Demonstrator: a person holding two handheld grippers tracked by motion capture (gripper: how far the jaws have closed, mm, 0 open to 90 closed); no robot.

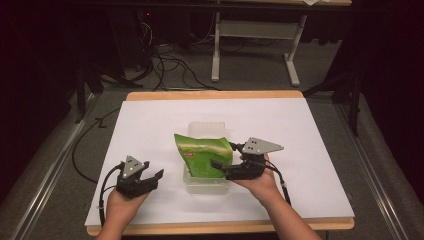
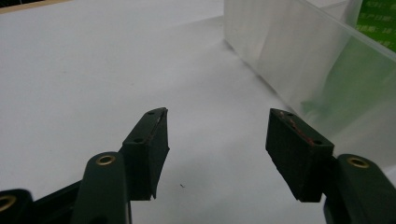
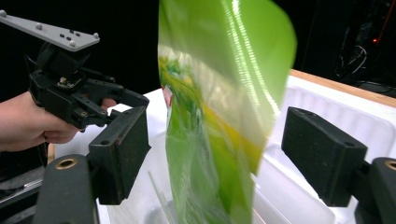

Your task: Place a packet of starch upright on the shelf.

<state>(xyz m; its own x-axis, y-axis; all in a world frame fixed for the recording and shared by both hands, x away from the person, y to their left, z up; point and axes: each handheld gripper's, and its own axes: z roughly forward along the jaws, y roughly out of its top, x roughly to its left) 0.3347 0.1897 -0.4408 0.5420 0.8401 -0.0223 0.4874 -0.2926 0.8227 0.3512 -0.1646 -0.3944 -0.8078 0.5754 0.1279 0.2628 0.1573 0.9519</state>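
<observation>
We saw a green snack bag (image 1: 204, 155) standing upright in a clear plastic bin (image 1: 206, 184) near the middle of the worktop (image 1: 150, 125), its upper part rising well above the bin's rim. In the right gripper view the bag (image 3: 219, 107) stood between the jaws of the right claw (image 3: 233, 154), which were spread wide on either side of it; we could not tell whether either pad touched the film. From above, the right claw (image 1: 223, 168) reached in from the bin's right side, level with the bag's lower half, held by the person's right hand (image 1: 257, 180).

The left claw (image 1: 150, 176) sat apart from the bin, to its left, just above the white sheet, held by the person's left hand (image 1: 121, 199). Its jaws were open and held nothing; in the left gripper view the left claw (image 2: 217, 140) looked along the bare sheet, with the bin's frosted wall (image 2: 280, 51) ahead on its right and green showing through it.
</observation>
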